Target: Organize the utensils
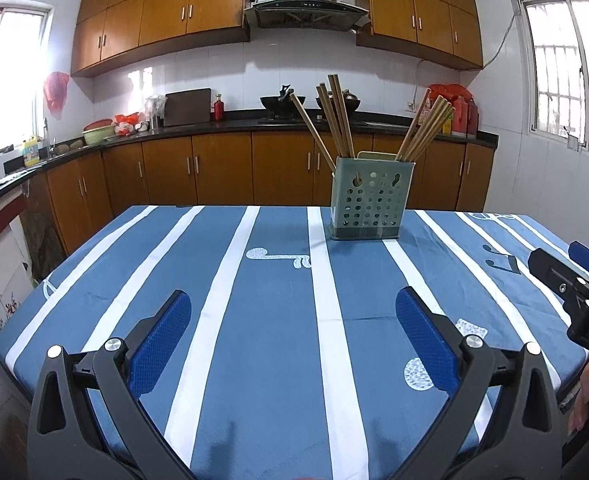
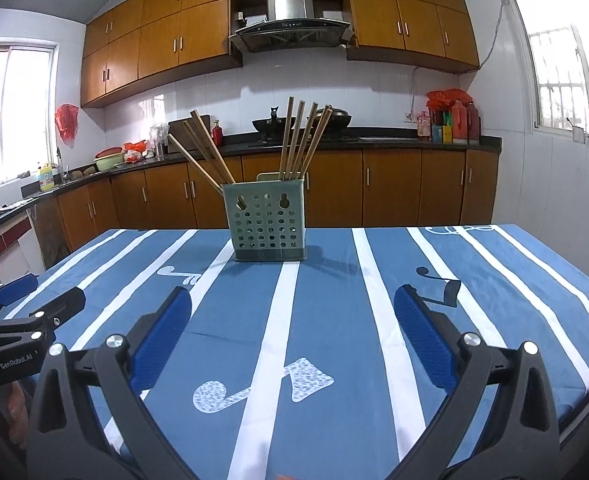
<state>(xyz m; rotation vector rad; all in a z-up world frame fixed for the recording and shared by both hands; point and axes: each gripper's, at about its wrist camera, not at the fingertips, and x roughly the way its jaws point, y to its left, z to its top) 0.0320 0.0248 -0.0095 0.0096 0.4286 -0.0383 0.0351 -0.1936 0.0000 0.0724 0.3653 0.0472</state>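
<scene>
A green perforated utensil holder (image 1: 368, 204) stands upright on the far part of the table; it also shows in the right wrist view (image 2: 268, 222). Several wooden chopsticks (image 1: 334, 120) stand in it in two bunches, one leaning left and one leaning right (image 2: 302, 140). My left gripper (image 1: 293, 328) is open and empty, low over the near part of the table, well short of the holder. My right gripper (image 2: 292, 326) is open and empty too, beside the left one. Each gripper shows at the edge of the other's view: the right gripper (image 1: 574, 276) and the left gripper (image 2: 30, 304).
The table wears a blue cloth with white stripes (image 1: 254, 320) and music-note prints (image 2: 262, 388). Behind it a kitchen counter (image 1: 214, 128) carries woks, bottles and bowls, with wooden cabinets above and below. Windows are on both sides.
</scene>
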